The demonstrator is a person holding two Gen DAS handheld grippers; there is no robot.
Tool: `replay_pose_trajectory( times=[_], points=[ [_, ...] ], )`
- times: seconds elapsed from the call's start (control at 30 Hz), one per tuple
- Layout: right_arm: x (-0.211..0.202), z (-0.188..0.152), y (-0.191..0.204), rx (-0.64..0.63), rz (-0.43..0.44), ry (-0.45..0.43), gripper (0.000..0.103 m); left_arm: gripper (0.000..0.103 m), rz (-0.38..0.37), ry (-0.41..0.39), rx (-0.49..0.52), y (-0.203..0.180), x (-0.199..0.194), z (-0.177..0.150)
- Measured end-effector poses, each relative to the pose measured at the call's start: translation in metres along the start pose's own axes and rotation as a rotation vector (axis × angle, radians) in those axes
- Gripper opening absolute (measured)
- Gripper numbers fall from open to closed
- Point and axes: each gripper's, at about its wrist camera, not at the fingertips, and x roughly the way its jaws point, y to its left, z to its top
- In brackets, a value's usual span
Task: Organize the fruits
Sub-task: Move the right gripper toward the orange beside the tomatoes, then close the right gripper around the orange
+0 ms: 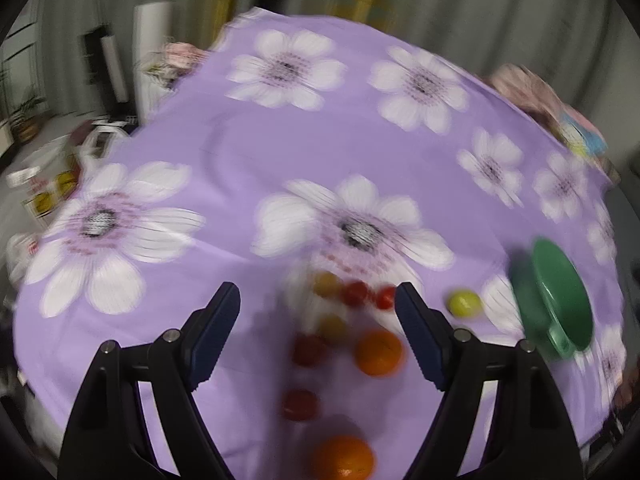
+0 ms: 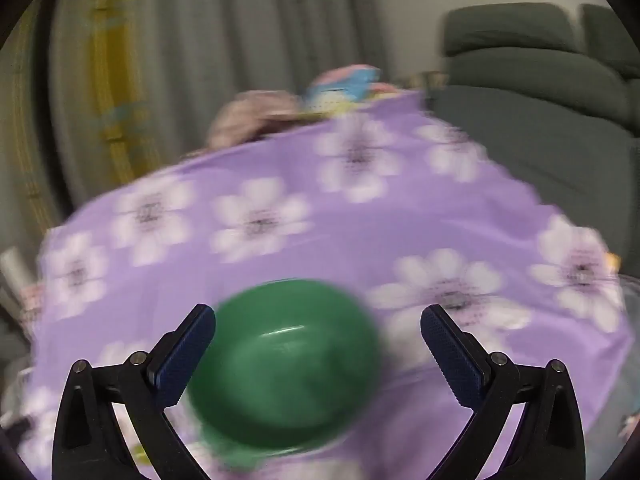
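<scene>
Fruits (image 1: 344,344) lie scattered on the desk (image 1: 240,128) beneath the spread left gripper (image 1: 318,320); green bowl (image 2: 286,364) sits empty between the right gripper (image 2: 318,344) jaws, spread. Advised: pinch one fruit centrally, lightly.

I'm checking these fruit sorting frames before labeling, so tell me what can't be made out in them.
- Small red and yellow fruits, left wrist view: motion blur smears them, so type and exact count are unclear.
- Lower orange, left wrist view: cut off by the bottom edge.
- Green bowl, right wrist view: blurred; contents unreadable.
- Whether the right gripper touches the bowl: unclear through blur.
- Clutter beyond the tablecloth, both views: too blurred to identify.
</scene>
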Motion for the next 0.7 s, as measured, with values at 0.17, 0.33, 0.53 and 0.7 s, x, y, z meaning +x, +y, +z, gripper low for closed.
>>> replay_pose_trajectory(
  times=[0.17, 0.33, 0.53, 0.7],
  points=[
    [0.017, -0.026, 0.071, -0.041, 0.315, 0.165, 0.081, 0.068, -0.081, 0.083, 0.048, -0.015, 0.025, -0.013],
    [0.054, -0.071, 0.125, -0.001, 0.541, 0.449, 0.06, 0.055, -0.109, 0.177, 0.036, -0.019, 0.043, -0.021],
    [0.075, -0.089, 0.141, 0.03, 0.604, 0.588, 0.058, 0.051, -0.13, 0.236, 0.04, -0.022, 0.053, -0.026],
    [0.085, -0.11, 0.165, -0.019, 0.66, 0.701, 0.058, 0.045, -0.152, 0.288, 0.034, -0.023, 0.06, -0.027]
  ],
)
